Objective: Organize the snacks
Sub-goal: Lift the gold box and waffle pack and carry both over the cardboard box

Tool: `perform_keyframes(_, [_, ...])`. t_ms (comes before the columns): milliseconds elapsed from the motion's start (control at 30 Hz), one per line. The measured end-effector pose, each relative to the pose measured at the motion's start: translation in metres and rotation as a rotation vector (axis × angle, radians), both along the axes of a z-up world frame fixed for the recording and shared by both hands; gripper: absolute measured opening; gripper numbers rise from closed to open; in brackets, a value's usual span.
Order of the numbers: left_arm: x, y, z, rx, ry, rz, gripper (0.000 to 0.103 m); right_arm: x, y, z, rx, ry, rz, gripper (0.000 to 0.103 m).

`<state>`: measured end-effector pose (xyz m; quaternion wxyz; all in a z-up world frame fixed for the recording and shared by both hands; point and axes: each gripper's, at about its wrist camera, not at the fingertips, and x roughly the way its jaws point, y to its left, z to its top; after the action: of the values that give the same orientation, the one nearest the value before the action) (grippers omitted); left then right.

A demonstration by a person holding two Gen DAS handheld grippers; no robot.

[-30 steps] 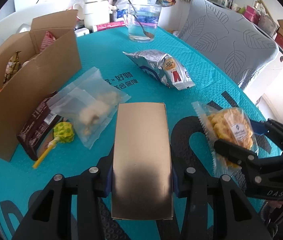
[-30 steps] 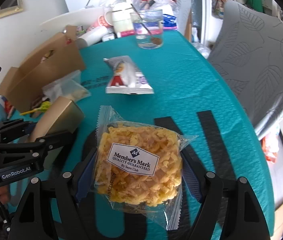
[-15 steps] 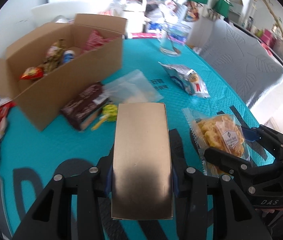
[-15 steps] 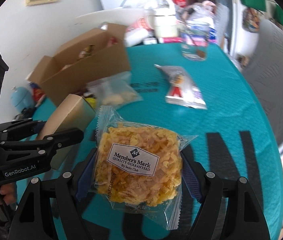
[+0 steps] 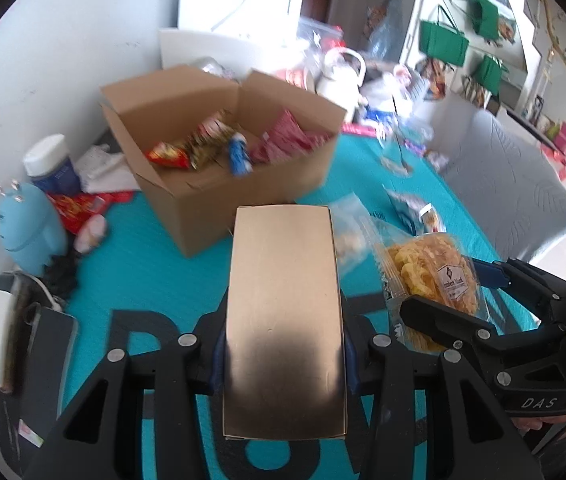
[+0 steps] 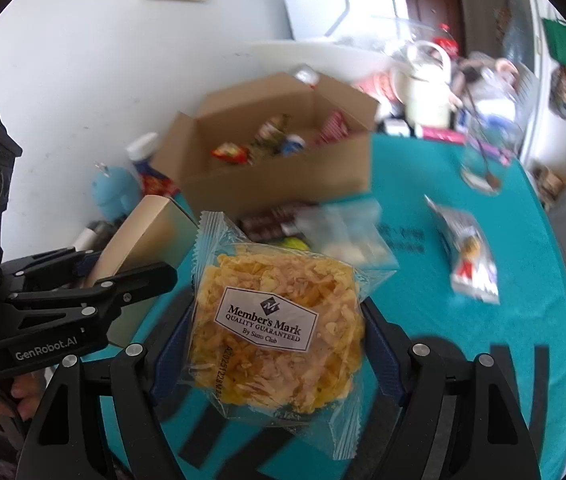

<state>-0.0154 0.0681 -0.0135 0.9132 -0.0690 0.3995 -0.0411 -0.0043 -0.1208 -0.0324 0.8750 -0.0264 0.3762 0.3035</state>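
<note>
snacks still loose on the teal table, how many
3 visible: chocolate bar, clear bag and blue-white packet. A lollipop peeks beside the bar; others may be hidden.

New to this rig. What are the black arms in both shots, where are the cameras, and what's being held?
No robot here: a person carries a handheld two-finger claw in each hand, and each has a fisheye camera looking along its fingers. The left-wrist view shows the left claw shut on a plain gold box; the right claw appears at its right edge. The right-wrist view shows the right claw clamped on a clear-wrapped crispy snack cake, with the left claw at its left edge. Both are raised above a teal table. Ahead stands an open cardboard box already holding snacks. On the table lie a clear zip bag, a dark brown packet and a white-blue packet.
</note>
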Motion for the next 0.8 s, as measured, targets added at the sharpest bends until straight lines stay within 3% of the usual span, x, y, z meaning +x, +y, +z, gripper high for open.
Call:
perform_keyframes(367, [0.024,0.025,0.046,-0.012,-0.120,0.032,0.043,0.028,0.033,0.053,0.039,-0.112,0.072,0.078])
perform_keyframes(800, [0.104,0.041,0.084,-0.022,-0.214,0.050,0.043,0.118,0.052,0.091,0.058,-0.190,0.051,0.078])
